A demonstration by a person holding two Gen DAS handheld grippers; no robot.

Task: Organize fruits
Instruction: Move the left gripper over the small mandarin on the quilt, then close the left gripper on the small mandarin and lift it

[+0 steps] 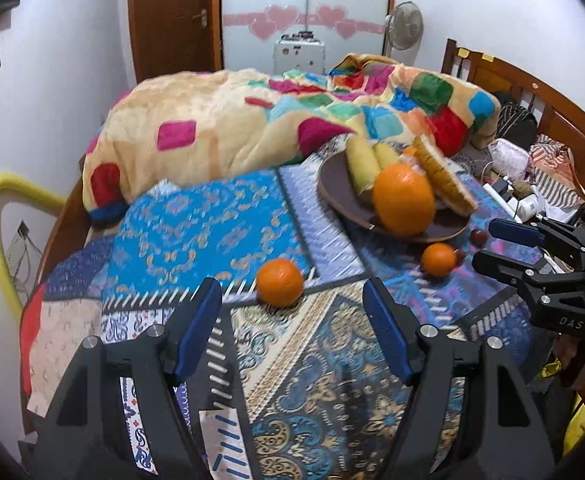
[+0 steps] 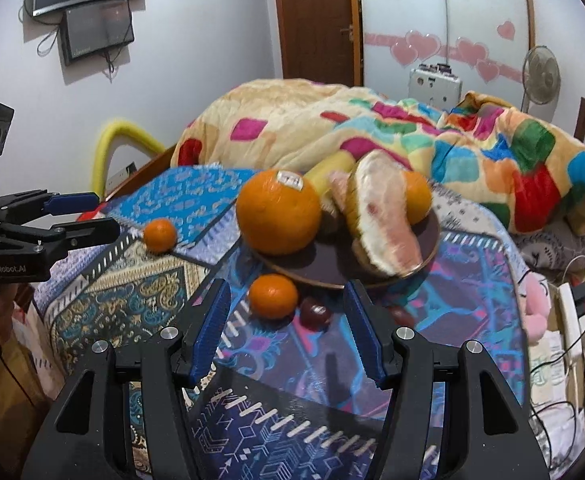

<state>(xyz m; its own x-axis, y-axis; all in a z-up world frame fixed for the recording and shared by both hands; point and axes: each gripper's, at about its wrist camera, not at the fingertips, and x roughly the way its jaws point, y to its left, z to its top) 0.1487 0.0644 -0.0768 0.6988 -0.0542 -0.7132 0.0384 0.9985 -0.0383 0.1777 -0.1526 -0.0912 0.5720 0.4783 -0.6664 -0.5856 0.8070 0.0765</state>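
Fruits: most sit on a brown plate (image 1: pixel 334 188) on a patterned mat (image 1: pixel 196 216) spread over the bed.
Big orange (image 2: pixel 278 212): on the plate's near rim, with a white sticker on top.
Pomelo (image 2: pixel 380 220): peeled, leaning on the plate at about 3 o'clock from the big orange.
Bananas (image 1: pixel 362 164): on the plate, at about 11 o'clock from the big orange in the left view.
Hidden orange (image 2: pixel 418 196): on the plate behind the pomelo, only partly seen.
Left tangerine (image 1: pixel 279 282): alone on the mat, well apart from the plate, just past the left gripper's tips.
Right tangerine (image 2: pixel 273 295): on the mat just beside the plate's near rim, at about 6 o'clock from the big orange.
Red fruits (image 2: pixel 315 312): two small dark ones on the mat; one touches the right tangerine, the other is partly hidden behind a blue pad.
Left gripper (image 1: pixel 292 304): jaws spread wide, holding nothing, low over the mat.
Right gripper (image 2: pixel 284 304): jaws spread wide, holding nothing; the right tangerine and one red fruit show between its tips.
Blanket (image 1: pixel 220 116): bunched up behind the plate, at 12 o'clock.
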